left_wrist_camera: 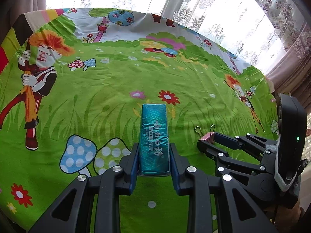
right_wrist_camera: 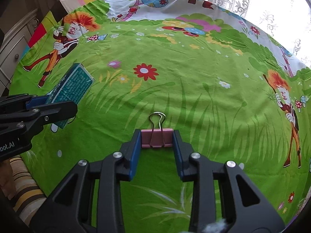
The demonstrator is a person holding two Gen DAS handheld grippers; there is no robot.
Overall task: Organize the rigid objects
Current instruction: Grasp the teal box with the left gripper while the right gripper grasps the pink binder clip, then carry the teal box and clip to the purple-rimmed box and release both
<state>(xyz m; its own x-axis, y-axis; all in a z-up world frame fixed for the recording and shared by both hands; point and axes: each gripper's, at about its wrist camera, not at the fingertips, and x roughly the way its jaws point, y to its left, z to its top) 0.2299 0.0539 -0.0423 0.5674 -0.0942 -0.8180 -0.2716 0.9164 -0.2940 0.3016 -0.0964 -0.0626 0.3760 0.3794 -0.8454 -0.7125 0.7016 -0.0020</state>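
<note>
The right tool (right_wrist_camera: pixel 157 138) is clamped on a pink binder clip (right_wrist_camera: pixel 156 138), its blue pads pressing the clip's two ends, the wire handle pointing away over the cloth. The left tool (left_wrist_camera: pixel 154 153) grips a teal foil-wrapped box (left_wrist_camera: pixel 154 136) by its long sides, the far end jutting out past the fingertips. Each tool shows in the other's view, so the two loads sit near one another, the clip just to the right of the box.

The grip on the clip looks shallow, the pads catching only its ends near the fingertips; a quick lift or a twist could, I judge, let it pivot or spring out. The box's glossy wrap may slide between the pads if tilted further. With both tools this near, a careless swing could knock one load against the other.

Beneath them the surface wears a bright green cartoon cloth (right_wrist_camera: pixel 194 81) with flowers, mushrooms and figures, slightly wrinkled. Lace curtains (left_wrist_camera: pixel 223 9) over a bright window stand behind, and a pale drawer cabinet (right_wrist_camera: pixel 13 46) is at left.
</note>
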